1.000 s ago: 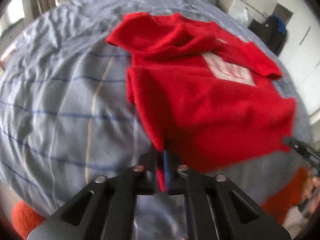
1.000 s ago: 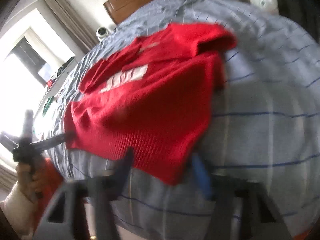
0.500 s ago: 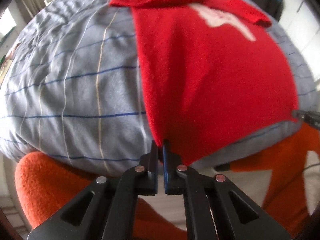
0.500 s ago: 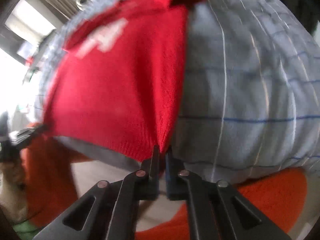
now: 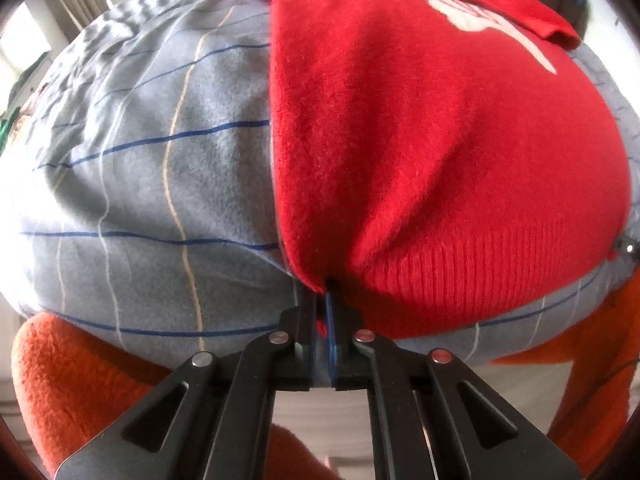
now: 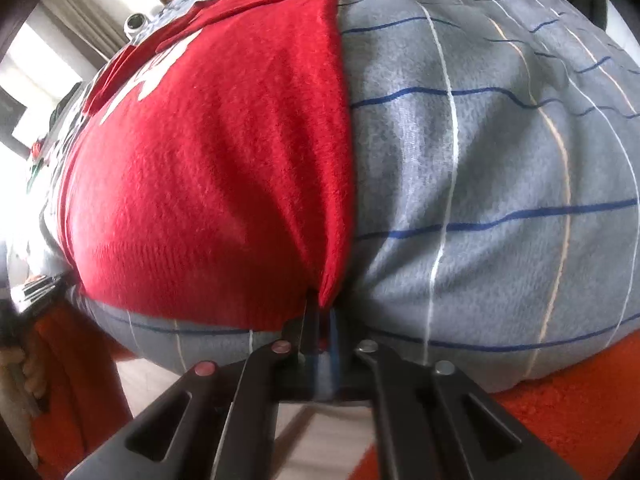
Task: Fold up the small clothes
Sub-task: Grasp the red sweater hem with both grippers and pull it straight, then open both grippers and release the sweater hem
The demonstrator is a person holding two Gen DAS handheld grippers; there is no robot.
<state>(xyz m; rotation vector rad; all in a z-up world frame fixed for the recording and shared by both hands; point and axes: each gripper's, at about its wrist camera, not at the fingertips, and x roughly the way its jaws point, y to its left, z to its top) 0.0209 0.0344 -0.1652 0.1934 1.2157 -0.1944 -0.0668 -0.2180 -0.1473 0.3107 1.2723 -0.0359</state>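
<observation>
I've dragged the red sweater (image 5: 440,152) to the bed's (image 5: 140,168) near edge; left gripper (image 5: 320,300) and right gripper (image 6: 320,308) each pinch a hem corner, stretching it flat, ready for folding.

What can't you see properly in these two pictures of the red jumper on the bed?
- Left wrist view: the red jumper's collar and the top of its white print are cut off by the top edge.
- Right wrist view: the white print is squashed sideways, unreadable.
- Both views: the hem corners vanish between the shut left gripper and right gripper.
- Under the jumper, the striped blanket is hidden.
</observation>
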